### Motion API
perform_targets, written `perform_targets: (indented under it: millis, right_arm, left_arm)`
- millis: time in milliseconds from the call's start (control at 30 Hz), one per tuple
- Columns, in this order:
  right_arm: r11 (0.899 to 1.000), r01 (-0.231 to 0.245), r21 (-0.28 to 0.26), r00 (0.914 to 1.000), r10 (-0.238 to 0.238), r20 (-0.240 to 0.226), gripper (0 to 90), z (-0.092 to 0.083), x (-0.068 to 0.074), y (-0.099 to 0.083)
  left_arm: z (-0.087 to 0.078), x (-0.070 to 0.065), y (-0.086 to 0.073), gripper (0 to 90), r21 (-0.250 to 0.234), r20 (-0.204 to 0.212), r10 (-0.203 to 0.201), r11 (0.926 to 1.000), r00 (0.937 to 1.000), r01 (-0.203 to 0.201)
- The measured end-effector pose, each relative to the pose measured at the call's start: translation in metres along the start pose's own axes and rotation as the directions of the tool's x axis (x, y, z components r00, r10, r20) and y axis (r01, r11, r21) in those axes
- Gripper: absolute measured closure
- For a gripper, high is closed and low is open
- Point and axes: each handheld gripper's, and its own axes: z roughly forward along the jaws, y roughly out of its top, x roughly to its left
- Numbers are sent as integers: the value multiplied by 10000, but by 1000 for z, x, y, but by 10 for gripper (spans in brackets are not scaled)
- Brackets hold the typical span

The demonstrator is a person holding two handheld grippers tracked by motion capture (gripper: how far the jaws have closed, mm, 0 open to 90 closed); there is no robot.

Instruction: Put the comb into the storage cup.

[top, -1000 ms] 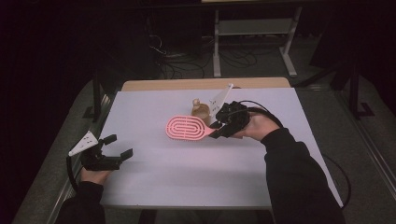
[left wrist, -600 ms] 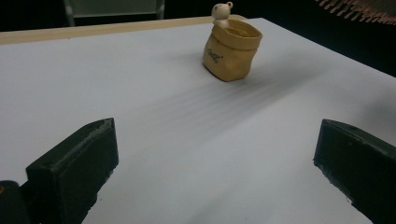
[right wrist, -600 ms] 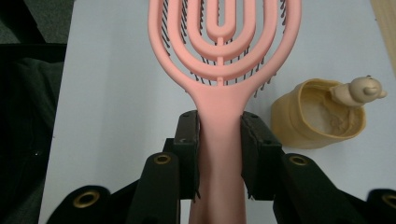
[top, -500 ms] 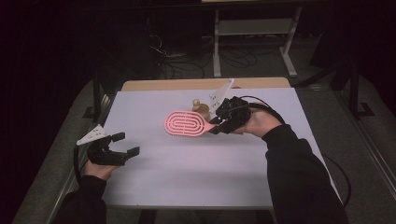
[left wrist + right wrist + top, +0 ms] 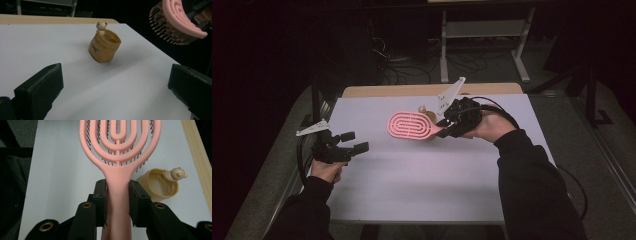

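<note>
A pink hairbrush (image 5: 409, 126) with an open looped head hangs above the white table, bristles down. My right gripper (image 5: 447, 126) is shut on its handle (image 5: 117, 195), both pads pressing its sides. Just behind the brush stands a small tan cup (image 5: 104, 45) with a little bear figure (image 5: 176, 174) on its rim. My left gripper (image 5: 354, 141) hovers over the table's left edge, jaws wide apart with nothing between them, pointing toward the cup. The brush head (image 5: 177, 21) appears at the upper right of the left gripper view.
The white table top (image 5: 427, 170) has a wooden strip (image 5: 422, 90) along its far edge. A metal stand (image 5: 482, 35) and cables lie on the dark floor beyond. Both sleeves reach in from the near side.
My left gripper has risen and moved right, in over the table's left edge. The right gripper and brush have stayed nearly in place.
</note>
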Motion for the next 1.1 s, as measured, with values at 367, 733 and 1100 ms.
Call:
perform_targets:
  millis: [367,733,1100]
  right_arm:
    - [10000,-28,-14,9996,29,266,686,-11,-4,3]
    - [10000,-58,37,9993,56,360,686,-10,-7,5]
    - [10000,-90,10,9990,89,432,686,-12,-9,6]
  left_arm:
    - [7,-8,22,0,-231,1020,-1341,9903,9857,1371]
    - [18,-21,40,0,-153,1798,-2205,9738,9587,2268]
    - [35,-33,51,0,233,2319,-2988,9531,9257,3018]
